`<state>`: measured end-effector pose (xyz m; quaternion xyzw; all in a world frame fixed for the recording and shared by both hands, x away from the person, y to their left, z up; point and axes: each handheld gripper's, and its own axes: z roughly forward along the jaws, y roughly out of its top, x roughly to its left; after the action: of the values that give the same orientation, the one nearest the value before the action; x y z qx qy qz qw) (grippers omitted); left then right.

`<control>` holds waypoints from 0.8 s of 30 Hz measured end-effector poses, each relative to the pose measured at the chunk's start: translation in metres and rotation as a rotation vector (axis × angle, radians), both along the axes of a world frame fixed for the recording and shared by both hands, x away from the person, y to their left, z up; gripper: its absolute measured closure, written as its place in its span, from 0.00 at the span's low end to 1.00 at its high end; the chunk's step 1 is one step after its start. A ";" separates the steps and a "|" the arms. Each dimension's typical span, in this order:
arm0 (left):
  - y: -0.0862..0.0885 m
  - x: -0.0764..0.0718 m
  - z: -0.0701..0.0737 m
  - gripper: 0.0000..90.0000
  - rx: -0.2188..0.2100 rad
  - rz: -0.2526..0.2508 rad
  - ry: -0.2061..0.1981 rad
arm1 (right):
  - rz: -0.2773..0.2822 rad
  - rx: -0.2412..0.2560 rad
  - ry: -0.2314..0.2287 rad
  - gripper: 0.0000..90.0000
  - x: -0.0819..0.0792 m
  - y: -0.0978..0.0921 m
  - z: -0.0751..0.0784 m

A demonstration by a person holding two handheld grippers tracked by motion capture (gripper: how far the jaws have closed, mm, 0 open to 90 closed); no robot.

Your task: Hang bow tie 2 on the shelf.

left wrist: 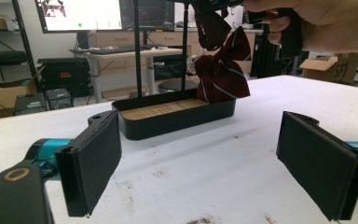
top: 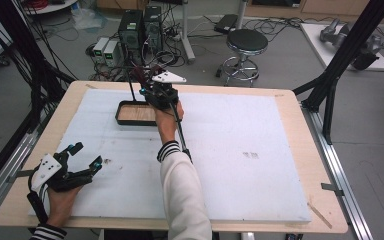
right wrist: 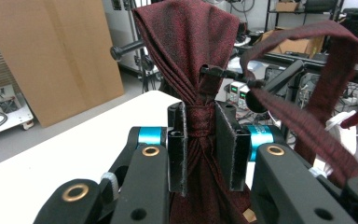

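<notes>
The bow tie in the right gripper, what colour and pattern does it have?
Dark red bow tie with thin pale stripes, clearest in the left gripper view.

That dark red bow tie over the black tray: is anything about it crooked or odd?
Slightly. The bow tie hangs tilted from the right gripper, whose jaws pinch its knot, and its strap loops loose to one side. It dangles over one end of the black tray, which has a wooden floor. The left gripper rests open on the table.

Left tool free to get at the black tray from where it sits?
Probably yes. The left tool rests open at the near left of the table, and bare white mat lies between it and the black tray. The right tool, shut on the bow tie, hangs over the tray's right end.
</notes>
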<state>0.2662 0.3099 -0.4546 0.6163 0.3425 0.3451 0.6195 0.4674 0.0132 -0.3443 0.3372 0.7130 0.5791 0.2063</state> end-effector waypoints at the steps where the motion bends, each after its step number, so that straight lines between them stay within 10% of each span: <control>1: 0.000 0.000 0.000 0.16 0.000 0.000 0.000 | -0.001 -0.001 0.003 0.84 0.001 0.000 0.000; 24: 0.000 0.000 0.000 0.16 -0.001 -0.002 0.001 | -0.054 0.004 0.042 0.84 0.010 0.000 -0.009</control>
<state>0.2664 0.3102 -0.4546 0.6164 0.3422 0.3440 0.6202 0.4774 0.0131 -0.3534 0.3690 0.7068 0.5673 0.2061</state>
